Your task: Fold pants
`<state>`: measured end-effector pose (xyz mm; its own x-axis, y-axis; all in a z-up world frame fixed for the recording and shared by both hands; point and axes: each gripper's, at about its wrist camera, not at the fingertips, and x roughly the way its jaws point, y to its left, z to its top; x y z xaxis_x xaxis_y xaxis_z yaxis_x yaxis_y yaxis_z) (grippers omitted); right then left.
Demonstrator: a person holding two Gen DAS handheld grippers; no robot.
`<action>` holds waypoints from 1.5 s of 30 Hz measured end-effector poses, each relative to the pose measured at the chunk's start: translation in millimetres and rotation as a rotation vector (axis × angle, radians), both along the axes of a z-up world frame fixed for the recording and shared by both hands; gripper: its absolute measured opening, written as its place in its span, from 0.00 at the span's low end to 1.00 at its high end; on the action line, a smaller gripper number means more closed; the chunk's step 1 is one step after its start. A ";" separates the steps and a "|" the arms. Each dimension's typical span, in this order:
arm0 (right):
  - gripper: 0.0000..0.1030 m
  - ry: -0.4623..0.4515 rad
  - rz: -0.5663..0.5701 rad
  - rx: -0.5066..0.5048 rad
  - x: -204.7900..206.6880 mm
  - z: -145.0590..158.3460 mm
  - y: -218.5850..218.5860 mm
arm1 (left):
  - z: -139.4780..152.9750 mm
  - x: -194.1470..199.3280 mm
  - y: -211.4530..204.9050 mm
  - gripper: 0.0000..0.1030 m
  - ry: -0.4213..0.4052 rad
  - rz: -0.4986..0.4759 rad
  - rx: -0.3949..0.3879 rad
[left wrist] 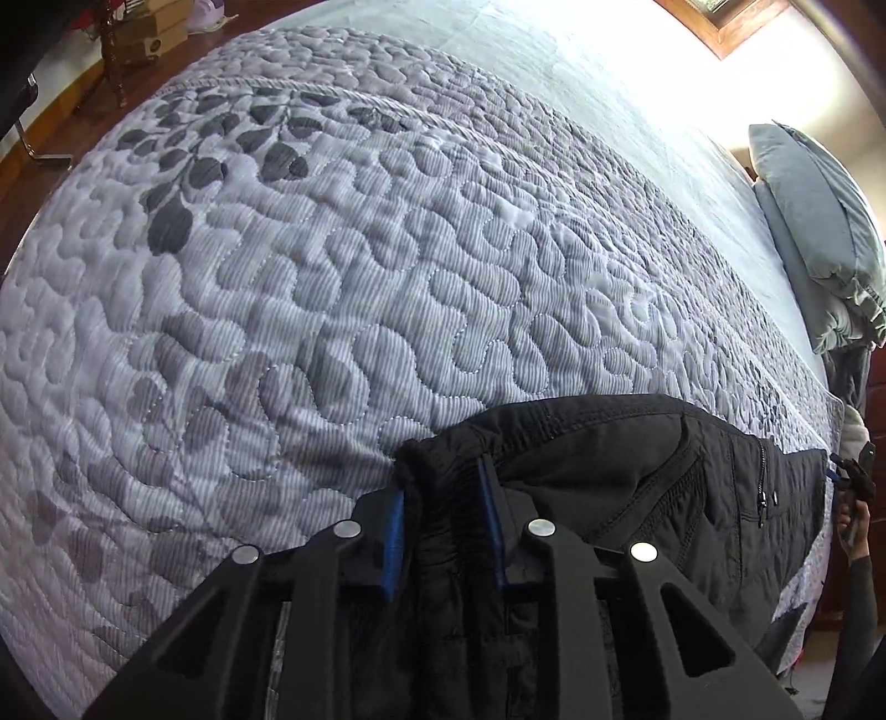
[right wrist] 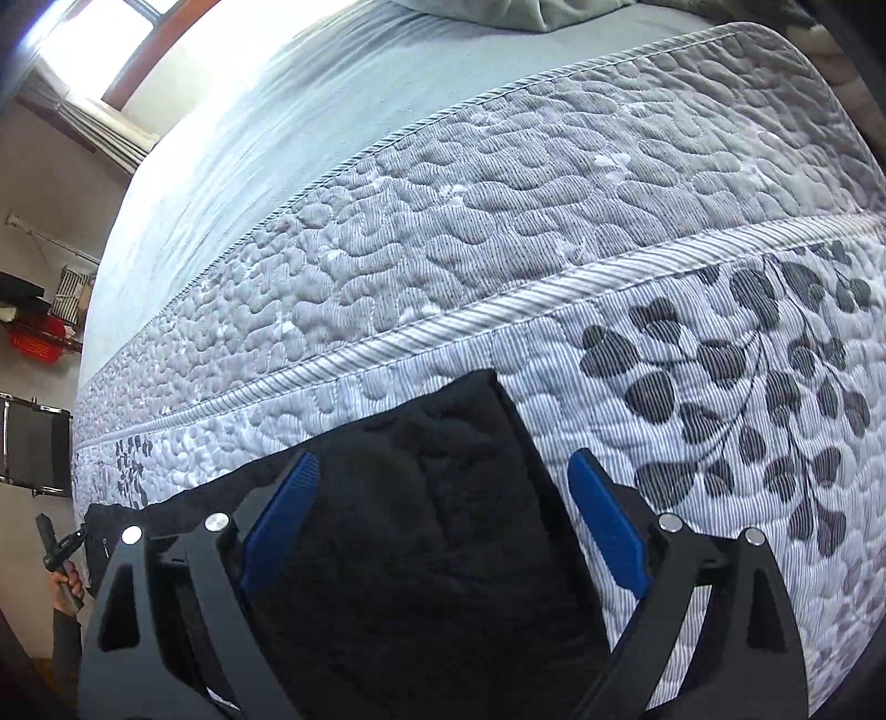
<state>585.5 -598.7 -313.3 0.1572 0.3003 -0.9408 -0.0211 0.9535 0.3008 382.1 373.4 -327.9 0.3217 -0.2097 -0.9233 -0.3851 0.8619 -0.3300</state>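
Black pants (left wrist: 653, 476) lie along the near edge of a bed with a grey quilted cover (left wrist: 310, 288). My left gripper (left wrist: 443, 498) is shut on a bunched corner of the pants, fabric pinched between its blue pads (left wrist: 394, 531). In the right wrist view my right gripper (right wrist: 443, 493) is open, its blue pads (right wrist: 606, 526) spread either side of a fleecy black end of the pants (right wrist: 432, 498). The right gripper also shows small at the far end of the pants in the left wrist view (left wrist: 853, 476), and the left gripper in the right wrist view (right wrist: 61, 548).
Grey pillows (left wrist: 814, 221) sit at the head of the bed. A plain blue-grey sheet (right wrist: 266, 127) covers the far side. Cardboard boxes (left wrist: 155, 27) stand on the wood floor past the bed. A black chair (right wrist: 33, 443) and a red crate (right wrist: 39, 338) stand at the left.
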 end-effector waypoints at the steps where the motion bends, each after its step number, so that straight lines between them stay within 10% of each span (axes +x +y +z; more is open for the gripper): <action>1: 0.88 0.004 0.013 0.000 4.6 -4.7 -0.1 | -0.8 0.2 0.8 0.23 0.001 0.005 -0.004; 4: 0.88 0.030 0.047 0.011 12.1 -15.3 -0.1 | -3.7 2.2 0.9 0.23 0.004 0.020 -0.013; 8: 0.16 0.050 0.091 0.014 9.1 -15.2 5.0 | -0.9 1.7 -3.3 0.19 0.010 0.027 0.014; 9: 0.11 0.042 0.086 0.026 6.9 -11.0 4.7 | 1.0 2.0 -5.2 0.17 0.012 0.034 0.025; 28: 0.06 -0.262 0.038 -0.032 -147.6 174.6 -34.1 | 146.3 -57.1 -41.0 0.11 -0.294 0.039 0.082; 45: 0.05 -0.356 -0.130 -0.061 -349.6 184.5 -87.0 | 206.7 -178.5 -64.7 0.11 -0.453 0.018 0.043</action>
<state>235.9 -685.7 -128.8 0.5099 0.2012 -0.8364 0.0081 0.9711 0.2385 203.6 308.6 -121.1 0.6984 -0.1652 -0.6963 -0.2252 0.8728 -0.4330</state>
